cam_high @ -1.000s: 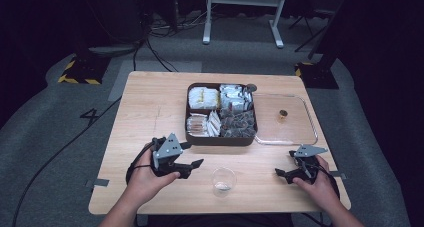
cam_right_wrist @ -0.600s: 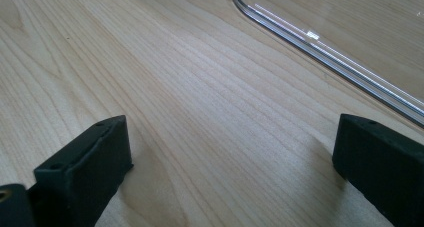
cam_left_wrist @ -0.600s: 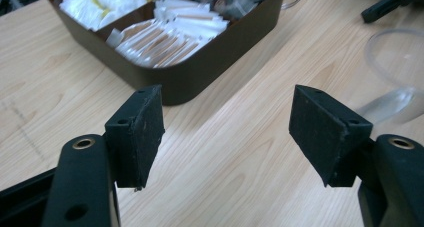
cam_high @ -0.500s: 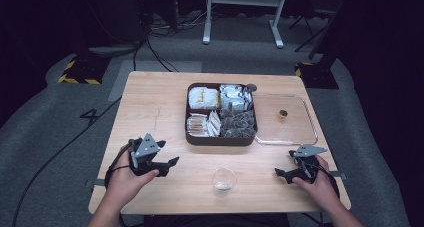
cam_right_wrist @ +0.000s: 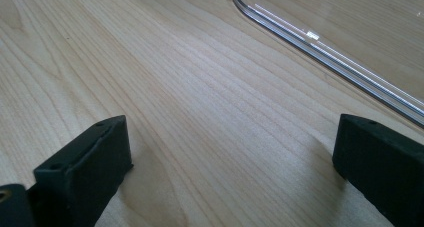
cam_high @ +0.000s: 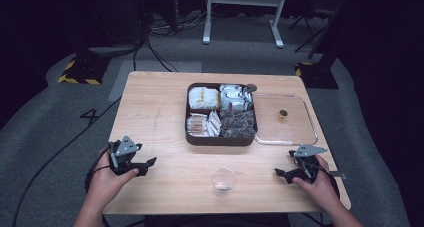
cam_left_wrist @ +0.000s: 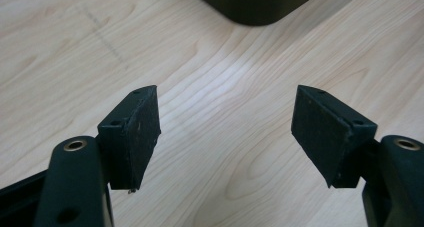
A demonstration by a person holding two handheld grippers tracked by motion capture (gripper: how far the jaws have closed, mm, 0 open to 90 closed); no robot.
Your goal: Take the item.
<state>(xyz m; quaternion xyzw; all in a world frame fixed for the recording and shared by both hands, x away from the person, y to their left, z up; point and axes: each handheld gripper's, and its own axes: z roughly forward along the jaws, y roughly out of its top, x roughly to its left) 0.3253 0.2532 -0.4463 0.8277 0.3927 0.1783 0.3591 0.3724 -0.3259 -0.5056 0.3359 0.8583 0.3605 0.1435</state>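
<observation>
On the light wooden worktop [cam_high: 160,117], the left gripper [cam_high: 145,165] sits in the person's left hand [cam_high: 107,179] near the 8 o'clock edge. In the left gripper view its two black fingers [cam_left_wrist: 132,132] stand wide apart with bare wood between them, and they have just been opening. A rounded corner of the dark brown four-compartment tray [cam_left_wrist: 255,4] shows ahead of them at 12 o'clock, well apart from the pads.

The right gripper [cam_high: 281,173] rests in the right hand [cam_high: 320,184] near the 4 o'clock edge. Its fingers [cam_right_wrist: 85,169] are also spread wide and grip nothing. In the right gripper view the rounded rim of the clear plastic lid [cam_right_wrist: 320,49] runs past them at 1 o'clock.

The small clear plastic cup [cam_high: 223,181] stands upright on the worktop at 6 o'clock, between the two grippers and touching neither, with a little pale matter at its bottom. The tray [cam_high: 222,139] lies at the worktop's centre; its compartments hold pale, silvery and dark packets. The clear lid [cam_high: 300,137] lies flat just beside the tray at 3 o'clock, a small brown round thing [cam_high: 283,113] lying on it.
</observation>
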